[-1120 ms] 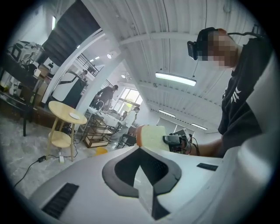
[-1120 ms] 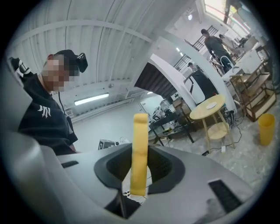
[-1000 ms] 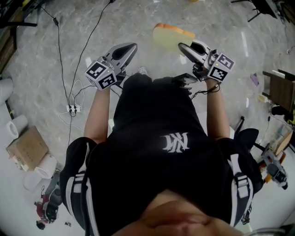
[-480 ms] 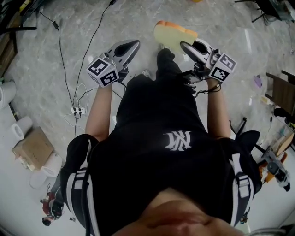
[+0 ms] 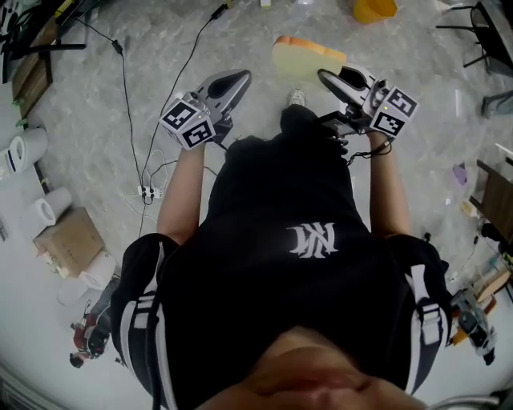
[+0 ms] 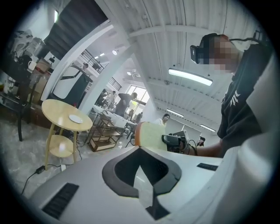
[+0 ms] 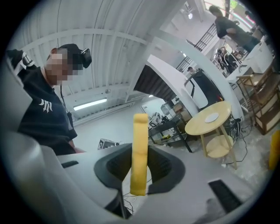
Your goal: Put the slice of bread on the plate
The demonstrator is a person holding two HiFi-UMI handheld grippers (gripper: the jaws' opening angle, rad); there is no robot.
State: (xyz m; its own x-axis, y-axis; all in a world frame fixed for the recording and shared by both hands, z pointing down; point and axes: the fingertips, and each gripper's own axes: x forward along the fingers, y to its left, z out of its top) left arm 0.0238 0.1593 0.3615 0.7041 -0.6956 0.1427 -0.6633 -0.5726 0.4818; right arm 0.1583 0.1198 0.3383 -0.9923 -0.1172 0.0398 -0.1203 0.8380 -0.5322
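Marble floor point(image 5: 88, 112) below me; my right gripper point(image 7: 140, 170) clamps bread point(image 7: 140, 135); my left gripper point(image 5: 234, 80) closed, empty; plate point(image 6: 75, 118) on round table point(image 6: 54, 109) ahead.

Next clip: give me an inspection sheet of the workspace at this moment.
Surface: marble floor; round wooden table stands ahead.
Job's things: bread slice upright in right gripper; plate on the table top.
Clutter: cardboard box, paper rolls, yellow container on floor.
Grippers: right gripper shut on bread slice; left gripper jaws together, empty.
Cables: black cables run to a power strip.
Surroundings: open workshop, people in the distance.
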